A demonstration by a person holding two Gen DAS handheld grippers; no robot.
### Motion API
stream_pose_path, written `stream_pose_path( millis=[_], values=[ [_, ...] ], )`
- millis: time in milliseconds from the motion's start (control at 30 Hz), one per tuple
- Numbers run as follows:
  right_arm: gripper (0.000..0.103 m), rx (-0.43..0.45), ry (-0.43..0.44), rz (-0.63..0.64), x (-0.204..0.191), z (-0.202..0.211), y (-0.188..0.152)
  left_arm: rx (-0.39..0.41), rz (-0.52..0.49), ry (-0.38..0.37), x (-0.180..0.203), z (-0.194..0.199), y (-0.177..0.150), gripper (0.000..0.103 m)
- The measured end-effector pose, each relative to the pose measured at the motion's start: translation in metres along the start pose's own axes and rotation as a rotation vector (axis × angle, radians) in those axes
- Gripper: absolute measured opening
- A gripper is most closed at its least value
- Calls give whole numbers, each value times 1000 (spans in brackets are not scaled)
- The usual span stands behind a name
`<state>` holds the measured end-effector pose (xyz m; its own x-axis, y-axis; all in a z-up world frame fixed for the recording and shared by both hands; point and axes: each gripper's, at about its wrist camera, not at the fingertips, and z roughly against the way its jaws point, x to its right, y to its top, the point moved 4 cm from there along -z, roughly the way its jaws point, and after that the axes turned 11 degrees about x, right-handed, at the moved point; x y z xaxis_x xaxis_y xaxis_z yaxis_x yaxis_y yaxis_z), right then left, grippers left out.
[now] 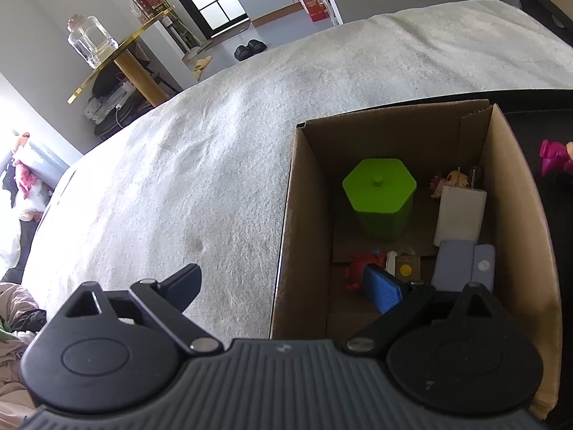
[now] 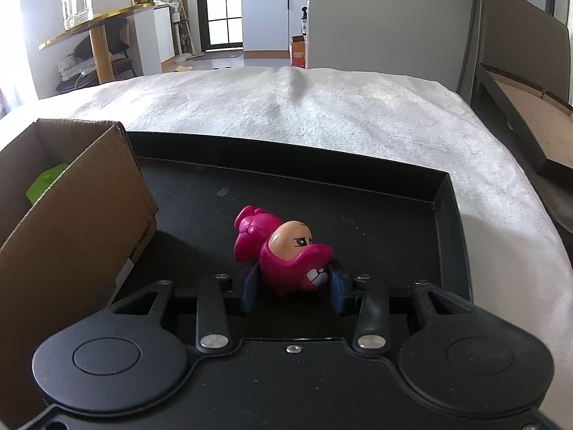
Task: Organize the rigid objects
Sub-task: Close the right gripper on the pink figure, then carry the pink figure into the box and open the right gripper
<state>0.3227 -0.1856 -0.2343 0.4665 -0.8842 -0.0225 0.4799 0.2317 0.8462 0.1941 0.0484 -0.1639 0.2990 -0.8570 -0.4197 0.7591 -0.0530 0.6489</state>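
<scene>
A cardboard box stands on a white blanket and holds a green hexagonal container, a white charger, a lavender case, a red toy and other small items. My left gripper is open and empty, straddling the box's left wall. My right gripper is shut on a magenta toy figure that lies on a black tray. The box sits at the tray's left; the figure shows at the left wrist view's edge.
A white blanket covers the surface around box and tray. A gold-edged table with a glass jar stands beyond it. A dark chair or frame is at the right.
</scene>
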Motion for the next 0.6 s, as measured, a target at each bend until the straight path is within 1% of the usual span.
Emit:
stream_pose_path(
  millis=[367, 600],
  values=[
    [39, 5, -42, 23, -2, 22, 9, 26, 38, -25, -9, 7, -1, 96],
    [39, 18, -46, 41, -11, 37, 18, 41, 72, -53, -19, 12, -3, 96]
  ],
)
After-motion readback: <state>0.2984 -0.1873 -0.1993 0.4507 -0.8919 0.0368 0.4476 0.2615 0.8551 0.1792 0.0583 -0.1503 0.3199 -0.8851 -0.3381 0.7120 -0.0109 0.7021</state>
